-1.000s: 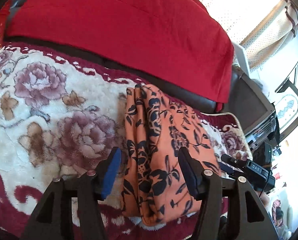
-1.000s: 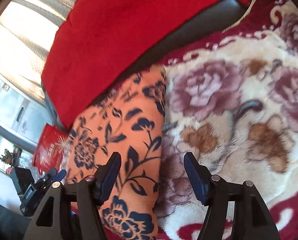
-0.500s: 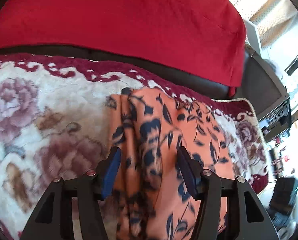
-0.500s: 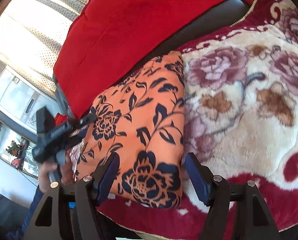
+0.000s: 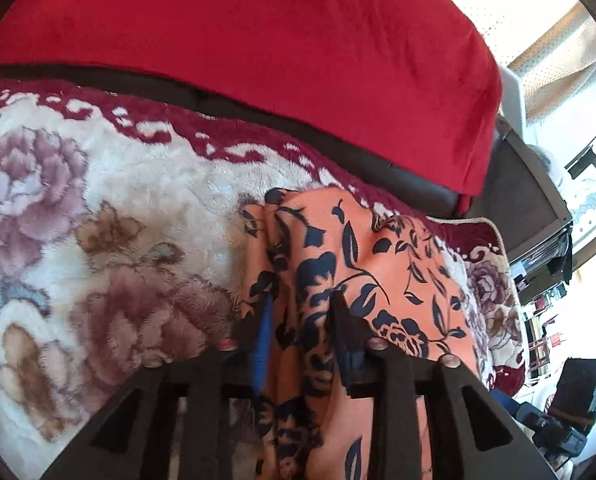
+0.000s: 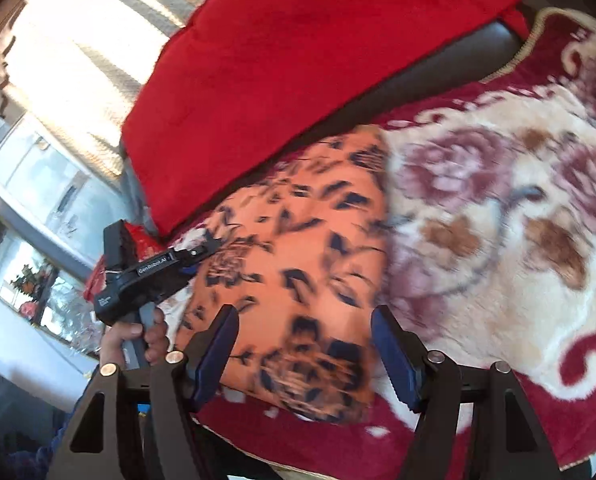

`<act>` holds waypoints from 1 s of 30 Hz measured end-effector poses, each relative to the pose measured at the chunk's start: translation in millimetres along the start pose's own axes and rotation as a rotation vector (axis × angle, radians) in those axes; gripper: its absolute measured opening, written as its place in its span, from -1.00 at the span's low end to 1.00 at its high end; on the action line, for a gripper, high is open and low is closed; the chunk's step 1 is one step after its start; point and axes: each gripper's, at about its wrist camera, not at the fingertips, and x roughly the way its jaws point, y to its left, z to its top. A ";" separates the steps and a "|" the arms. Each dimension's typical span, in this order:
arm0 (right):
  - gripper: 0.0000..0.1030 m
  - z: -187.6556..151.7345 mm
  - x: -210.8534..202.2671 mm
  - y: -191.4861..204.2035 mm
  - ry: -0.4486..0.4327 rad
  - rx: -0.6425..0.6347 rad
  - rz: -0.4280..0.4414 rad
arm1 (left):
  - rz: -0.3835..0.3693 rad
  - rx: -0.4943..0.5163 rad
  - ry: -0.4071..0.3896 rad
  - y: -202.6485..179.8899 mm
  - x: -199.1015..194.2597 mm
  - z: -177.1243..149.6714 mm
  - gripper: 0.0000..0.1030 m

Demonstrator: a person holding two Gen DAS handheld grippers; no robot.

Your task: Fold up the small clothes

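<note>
**Left gripper pinches the orange garment while the right one gapes above it**

Left wrist view: the left gripper point(image 5: 300, 320) has its fingers drawn in on a raised ridge of the orange floral garment point(image 5: 378, 280), cloth bunched between the blue pads. The garment's long axis runs from the camera toward the back edge of the floral blanket point(image 5: 98, 220), its far end lying near the maroon border. Its near end is cut off below the gripper frame. Behind the blanket stands a red cushion point(image 5: 258, 40).

Right wrist view: blurred, so the print smears. The right gripper point(image 6: 304, 344) hangs spread wide above the garment's point(image 6: 298, 260) near end, pinching nothing. The garment lies lengthways toward the red cushion point(image 6: 298, 52), close to the blanket's point(image 6: 498, 220) left edge. At the left, the person's hand point(image 6: 134, 344) holds the other gripper's black handle, partly covering the garment's far side.
</note>
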 end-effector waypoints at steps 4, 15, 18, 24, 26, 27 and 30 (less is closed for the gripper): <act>0.40 -0.1 10.6 15.8 0.010 -0.013 0.034 | -0.029 0.038 0.025 -7.7 -32.4 -21.8 -0.28; 0.43 -19.7 11.6 24.9 0.038 -0.022 0.047 | -0.014 0.075 0.084 -4.9 -37.9 -69.0 -0.78; 0.47 -24.2 11.3 13.0 0.057 0.027 0.058 | 0.021 0.051 0.124 7.4 -22.3 -76.9 -0.66; 0.52 -7.5 11.6 -3.8 0.041 0.123 0.137 | 0.108 0.140 0.054 -20.4 -45.8 -75.5 -0.41; 0.57 5.0 16.9 -10.2 0.041 0.162 0.177 | 0.135 0.189 -0.015 -37.4 -57.3 -68.1 -0.29; 0.59 10.2 20.6 -12.2 0.048 0.180 0.191 | 0.130 0.204 -0.045 -45.8 -63.4 -64.9 -0.15; 0.62 28.2 39.2 -19.1 0.082 0.235 0.272 | 0.072 0.231 -0.104 -67.1 -68.3 -54.3 0.28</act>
